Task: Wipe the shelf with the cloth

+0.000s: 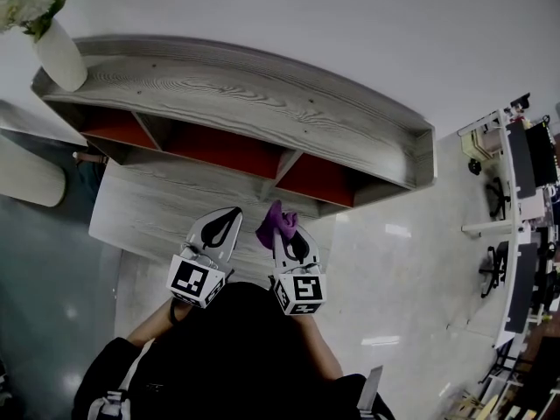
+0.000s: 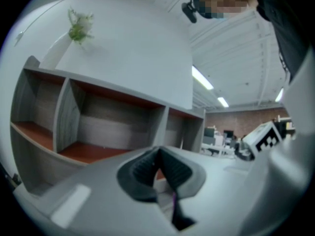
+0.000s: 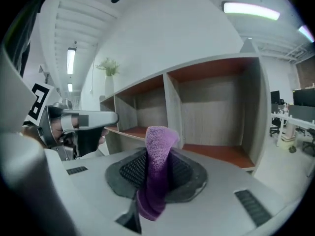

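A grey wooden shelf [image 1: 262, 94] with three red-floored compartments stands against the white wall in the head view. My right gripper [image 1: 282, 233] is just in front of the right compartment, shut on a purple cloth [image 1: 276, 220]. In the right gripper view the cloth [image 3: 156, 171] stands up between the pads, with the shelf [image 3: 211, 122] close ahead. My left gripper [image 1: 226, 220] is held beside it, jaws shut with nothing in them. In the left gripper view its dark pads [image 2: 142, 173] meet, facing the shelf [image 2: 98, 132].
A white vase with a plant [image 1: 59, 55] stands on the shelf's left end. A low grey ledge [image 1: 149, 208] runs under the compartments. A white rounded table [image 1: 26, 173] is at the left; desks and office chairs [image 1: 512, 191] stand at the right.
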{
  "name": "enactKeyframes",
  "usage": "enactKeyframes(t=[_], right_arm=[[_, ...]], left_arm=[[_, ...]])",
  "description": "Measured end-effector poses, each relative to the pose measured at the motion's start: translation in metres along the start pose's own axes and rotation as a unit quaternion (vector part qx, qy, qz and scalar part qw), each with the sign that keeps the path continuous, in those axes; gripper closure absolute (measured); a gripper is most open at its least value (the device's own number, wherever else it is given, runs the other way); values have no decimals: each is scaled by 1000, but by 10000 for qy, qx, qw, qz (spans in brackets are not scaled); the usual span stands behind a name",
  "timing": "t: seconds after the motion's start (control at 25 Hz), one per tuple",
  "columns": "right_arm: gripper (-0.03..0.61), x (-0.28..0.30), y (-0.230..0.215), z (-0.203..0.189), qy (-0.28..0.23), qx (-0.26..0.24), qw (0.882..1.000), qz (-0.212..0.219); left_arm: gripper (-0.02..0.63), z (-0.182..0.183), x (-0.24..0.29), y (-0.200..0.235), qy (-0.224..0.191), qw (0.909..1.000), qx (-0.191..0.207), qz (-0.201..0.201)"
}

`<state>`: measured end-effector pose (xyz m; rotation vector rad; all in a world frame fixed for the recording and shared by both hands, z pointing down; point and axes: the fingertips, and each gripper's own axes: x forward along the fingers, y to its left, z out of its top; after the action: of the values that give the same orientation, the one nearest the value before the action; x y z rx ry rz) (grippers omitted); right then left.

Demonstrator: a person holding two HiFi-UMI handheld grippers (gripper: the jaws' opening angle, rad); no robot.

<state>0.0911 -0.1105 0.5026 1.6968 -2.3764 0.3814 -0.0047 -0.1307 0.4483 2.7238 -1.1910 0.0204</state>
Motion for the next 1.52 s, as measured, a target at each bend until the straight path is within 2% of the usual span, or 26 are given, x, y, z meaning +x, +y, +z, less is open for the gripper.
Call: enactKeyframes(t=[0.4,0.8,1.52], right_arm=[[508,-10,-2,18,-370,-197,9987,-296],[508,-20,7,46,-703,-336,9964,-341],[508,-17,10,38,-581,-372,9974,-224]], left_arm=[[609,-6,-6,5,52,10000,-34,26],[609,-7,-6,4,80,9999,-42,-61],[609,-7,-5,2,101,9999,23,-33]])
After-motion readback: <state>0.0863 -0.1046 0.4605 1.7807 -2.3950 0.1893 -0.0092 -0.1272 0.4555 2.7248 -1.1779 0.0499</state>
